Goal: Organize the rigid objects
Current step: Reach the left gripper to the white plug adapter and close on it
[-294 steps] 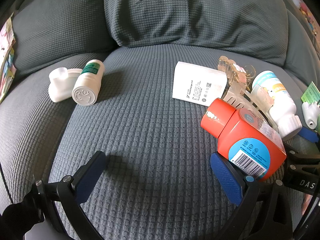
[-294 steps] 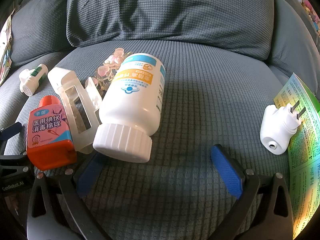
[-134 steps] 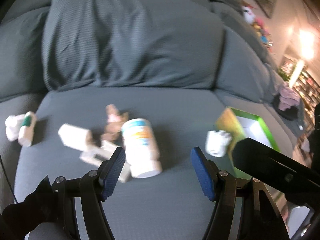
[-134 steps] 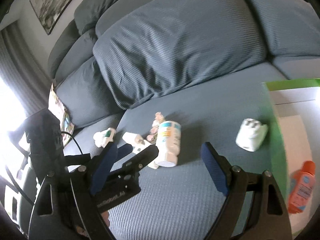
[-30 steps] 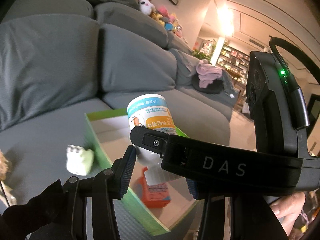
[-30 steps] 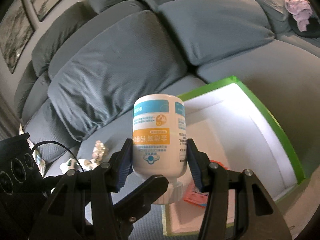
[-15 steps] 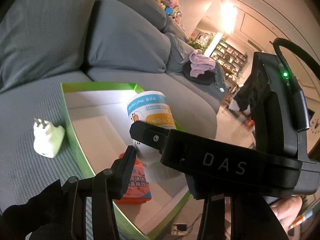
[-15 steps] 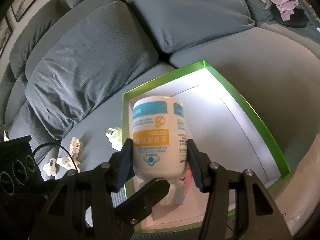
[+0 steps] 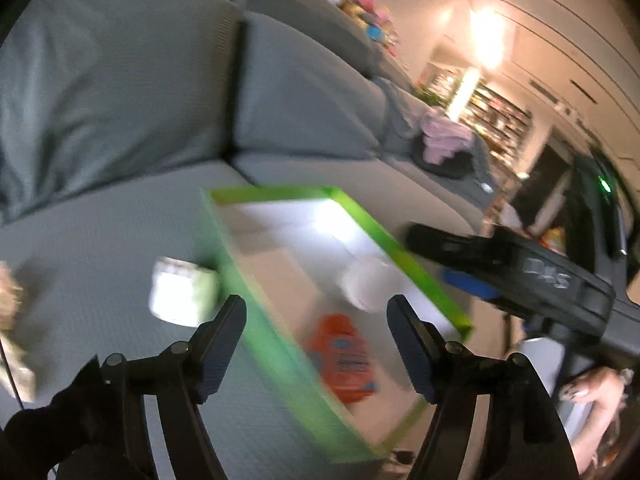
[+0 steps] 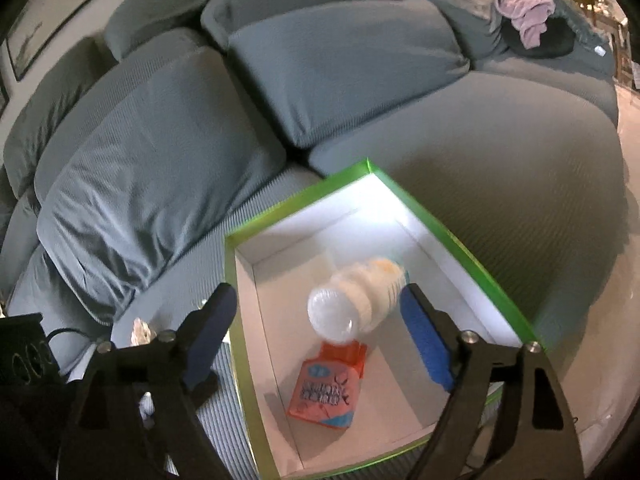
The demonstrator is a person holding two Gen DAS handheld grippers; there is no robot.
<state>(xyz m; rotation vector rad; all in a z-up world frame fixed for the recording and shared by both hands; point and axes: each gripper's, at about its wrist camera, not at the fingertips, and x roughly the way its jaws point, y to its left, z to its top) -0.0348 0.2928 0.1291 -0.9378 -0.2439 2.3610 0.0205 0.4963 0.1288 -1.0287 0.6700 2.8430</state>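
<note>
So my right gripper [image 10: 316, 336] is opening, the white bottle [image 10: 356, 300] loose in the green box [image 10: 460, 244] by the orange bottle [image 10: 328, 388]; left gripper [image 9: 316, 344] opening, empty. White plug [image 9: 182, 298] waits on the sofa [image 9: 100, 248].

The right gripper [image 10: 316, 320] is over a green box [image 10: 460, 240] that sits on a grey sofa [image 10: 460, 128]. Its jaws are opening, and the blue pads touch nothing. A white bottle [image 10: 352, 304] is between them, blurry, inside the box. Under it lies an orange bottle [image 10: 330, 388] on the white bottom of the box. A purple cloth [image 10: 524, 8] lies far back on the sofa.
</note>
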